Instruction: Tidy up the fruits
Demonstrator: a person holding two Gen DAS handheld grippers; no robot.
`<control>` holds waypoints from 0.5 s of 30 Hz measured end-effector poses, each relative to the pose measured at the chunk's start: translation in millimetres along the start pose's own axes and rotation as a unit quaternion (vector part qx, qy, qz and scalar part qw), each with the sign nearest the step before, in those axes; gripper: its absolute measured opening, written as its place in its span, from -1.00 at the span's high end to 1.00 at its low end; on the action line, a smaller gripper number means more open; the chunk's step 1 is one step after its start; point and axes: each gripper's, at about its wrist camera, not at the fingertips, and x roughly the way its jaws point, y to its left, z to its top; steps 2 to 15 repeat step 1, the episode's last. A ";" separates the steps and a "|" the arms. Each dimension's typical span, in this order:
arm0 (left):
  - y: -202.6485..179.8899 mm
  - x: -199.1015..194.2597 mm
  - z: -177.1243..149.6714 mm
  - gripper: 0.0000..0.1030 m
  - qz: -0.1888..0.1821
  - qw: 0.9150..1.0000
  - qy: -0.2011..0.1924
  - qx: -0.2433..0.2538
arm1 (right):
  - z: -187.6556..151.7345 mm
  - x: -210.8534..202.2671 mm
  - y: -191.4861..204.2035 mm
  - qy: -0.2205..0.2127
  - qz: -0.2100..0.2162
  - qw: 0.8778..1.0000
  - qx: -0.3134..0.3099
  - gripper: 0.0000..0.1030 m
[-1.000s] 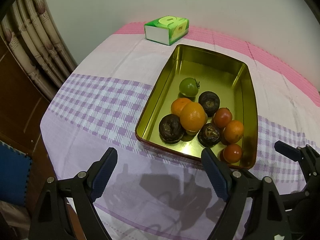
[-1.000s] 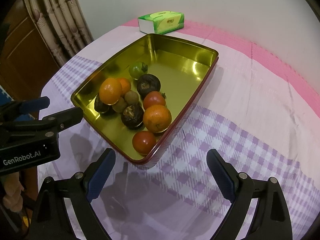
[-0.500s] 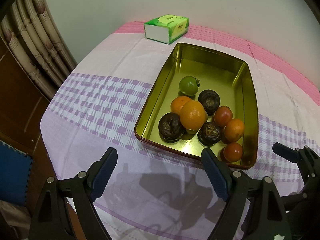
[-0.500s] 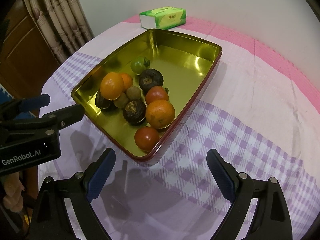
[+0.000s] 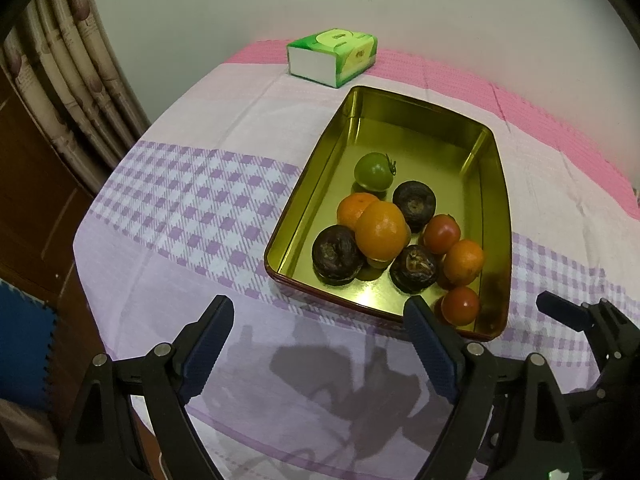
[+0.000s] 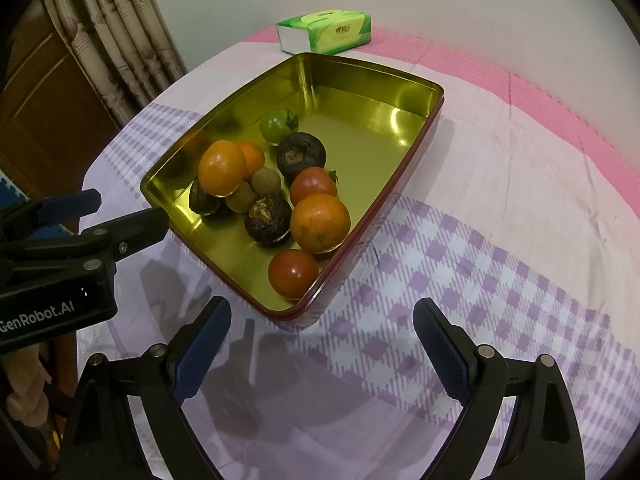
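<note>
A gold tin tray (image 5: 494, 184) (image 6: 376, 136) sits on the checked tablecloth. Its near end holds oranges (image 5: 381, 230) (image 6: 319, 222), red tomatoes (image 5: 460, 305) (image 6: 293, 273), a green tomato (image 5: 374, 171) (image 6: 276, 126), dark wrinkled fruits (image 5: 334, 253) (image 6: 267, 214) and small brown round fruits (image 6: 265, 180). My left gripper (image 5: 320, 344) is open and empty, just short of the tray's near rim. My right gripper (image 6: 322, 344) is open and empty, near the tray's near right corner. Each gripper shows in the other's view, the right (image 5: 568, 316) and the left (image 6: 80, 216).
A green tissue box (image 5: 333, 56) (image 6: 325, 36) lies behind the tray by the wall. Curtains (image 5: 72, 80) and a wooden door (image 6: 44, 92) stand left of the table. The table's left edge drops off near my left gripper.
Both grippers have drawn back a little from the tray, so it sits slightly higher in both views. Both stay open. The fruits have not moved.
</note>
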 end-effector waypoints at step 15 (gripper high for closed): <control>-0.2 -0.7 0.2 -0.68 -0.001 1.000 -0.001 0.001 | 0.1 -0.1 0.1 0.000 -0.001 1.000 0.000 -0.79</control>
